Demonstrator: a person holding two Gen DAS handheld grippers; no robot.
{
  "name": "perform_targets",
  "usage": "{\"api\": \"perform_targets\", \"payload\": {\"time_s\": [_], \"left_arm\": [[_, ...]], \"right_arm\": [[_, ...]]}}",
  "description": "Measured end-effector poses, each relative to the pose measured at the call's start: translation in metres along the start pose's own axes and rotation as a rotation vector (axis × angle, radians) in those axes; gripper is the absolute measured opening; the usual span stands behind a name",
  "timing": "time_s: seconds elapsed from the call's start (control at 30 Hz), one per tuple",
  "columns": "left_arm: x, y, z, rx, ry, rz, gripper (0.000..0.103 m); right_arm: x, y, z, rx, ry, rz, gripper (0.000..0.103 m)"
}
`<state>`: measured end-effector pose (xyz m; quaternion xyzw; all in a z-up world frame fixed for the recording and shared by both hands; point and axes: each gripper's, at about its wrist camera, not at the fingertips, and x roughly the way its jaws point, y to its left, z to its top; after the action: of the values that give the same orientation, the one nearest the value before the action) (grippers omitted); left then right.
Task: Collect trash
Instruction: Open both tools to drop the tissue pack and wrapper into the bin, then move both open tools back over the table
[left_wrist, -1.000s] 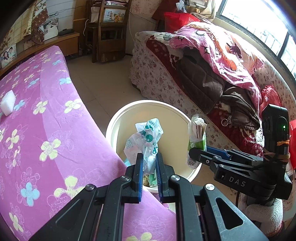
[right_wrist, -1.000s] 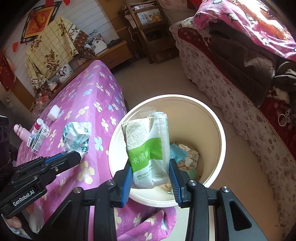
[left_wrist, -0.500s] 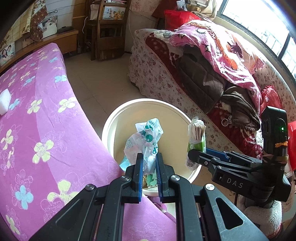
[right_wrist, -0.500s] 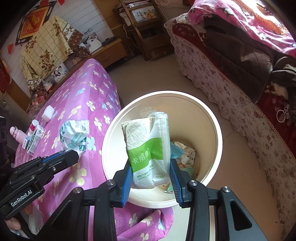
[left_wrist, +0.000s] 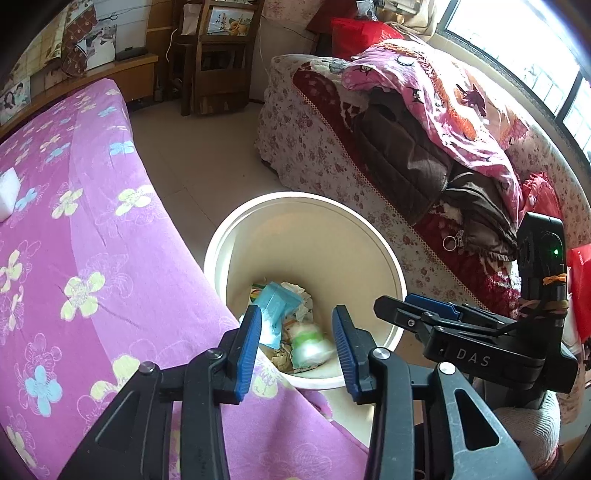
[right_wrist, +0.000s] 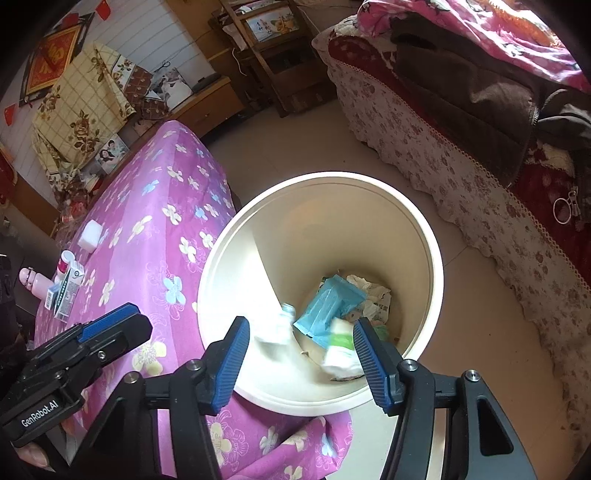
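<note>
Cream bin (right_wrist: 432, 266) under both just-opened, empty tongs (left_wrist: 297, 341) (right_wrist: 301, 356); only right view shows cartons (right_wrist: 66, 291).

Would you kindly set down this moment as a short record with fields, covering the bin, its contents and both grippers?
bin: cream round bin on the floor beside the purple flowered cloth
contents: blue packet, green-and-white tissue pack, crumpled wrappers
left gripper: open, jaws just opened, nothing between them
right gripper: open, jaws just opened, nothing held
left on cloth: white block, small carton
</note>
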<state>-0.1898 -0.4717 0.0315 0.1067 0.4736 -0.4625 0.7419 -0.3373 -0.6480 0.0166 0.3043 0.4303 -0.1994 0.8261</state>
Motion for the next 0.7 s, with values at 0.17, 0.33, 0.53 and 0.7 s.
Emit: {"api": "perform_targets", "payload": {"time_s": [0.17, 0.33, 0.53, 0.7], "left_arm": [[-0.006, 0.003, -0.002, -0.001, -0.012, 0.02, 0.041], [-0.016, 0.011, -0.004, 0.0, -0.029, 0.054, 0.041], [-0.034, 0.028, -0.007, -0.019, -0.062, 0.097, 0.041], [-0.053, 0.05, -0.013, -0.046, -0.092, 0.14, 0.041]], "right_arm": [[-0.004, 0.006, -0.001, -0.014, -0.007, 0.002, 0.062], [-0.006, 0.016, -0.004, -0.03, -0.005, 0.008, 0.062], [-0.012, 0.04, -0.004, -0.075, -0.014, 0.02, 0.062], [-0.017, 0.068, -0.004, -0.122, -0.028, 0.044, 0.062]]}}
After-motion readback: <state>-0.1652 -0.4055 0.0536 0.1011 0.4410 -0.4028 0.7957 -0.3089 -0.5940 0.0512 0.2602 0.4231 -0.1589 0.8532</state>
